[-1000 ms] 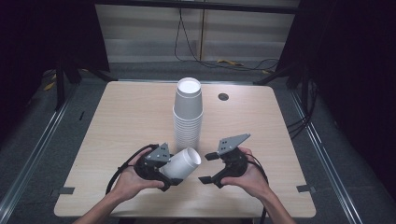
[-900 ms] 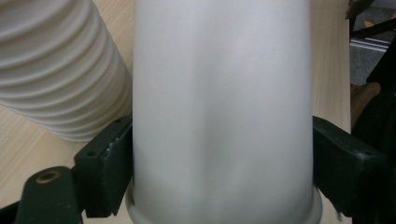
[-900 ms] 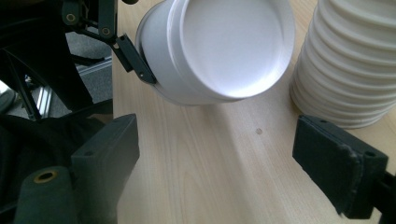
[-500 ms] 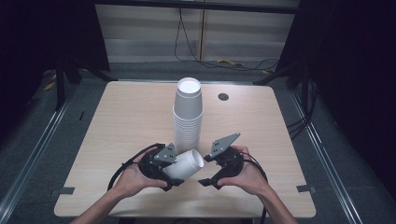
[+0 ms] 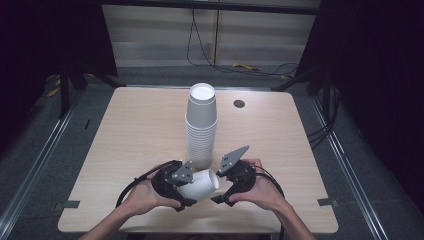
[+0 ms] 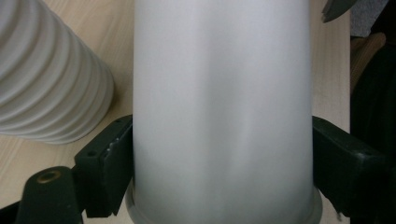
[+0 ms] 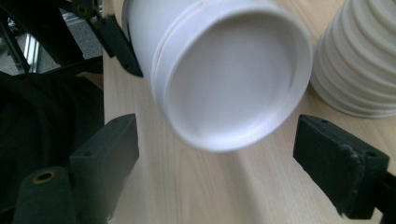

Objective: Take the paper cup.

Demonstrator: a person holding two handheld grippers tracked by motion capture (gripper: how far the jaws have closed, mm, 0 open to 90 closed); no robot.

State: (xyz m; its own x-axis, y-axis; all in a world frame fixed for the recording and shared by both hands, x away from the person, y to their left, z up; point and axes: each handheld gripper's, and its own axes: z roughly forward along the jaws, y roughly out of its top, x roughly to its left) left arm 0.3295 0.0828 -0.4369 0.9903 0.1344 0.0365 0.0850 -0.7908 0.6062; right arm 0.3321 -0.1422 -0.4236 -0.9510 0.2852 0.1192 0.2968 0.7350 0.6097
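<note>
A white paper cup [image 5: 200, 184] lies on its side just above the table's front edge, with my left gripper [image 5: 186, 191] shut on its wall near the rim. In the left gripper view both black pads [image 6: 109, 163] press the cup [image 6: 222, 107]. The cup's base [image 7: 233, 79] points at my right gripper [image 7: 233, 163], which stands open; its jaws flank the base without touching it. In the high view the right gripper [image 5: 223, 189] sits just right of the cup. A tall stack of white cups [image 5: 201, 125] stands behind both grippers.
The wooden table [image 5: 125, 130] has a small dark round hole [image 5: 239, 103] at the back right. The cup stack [image 6: 51, 74] is close to the held cup, and its ribbed side [image 7: 359, 60] is near the right gripper. A person's hands hold both grippers.
The right gripper has edged left and lower, closer to the cup's base. The left gripper and the cup have dipped slightly toward the table's front.
</note>
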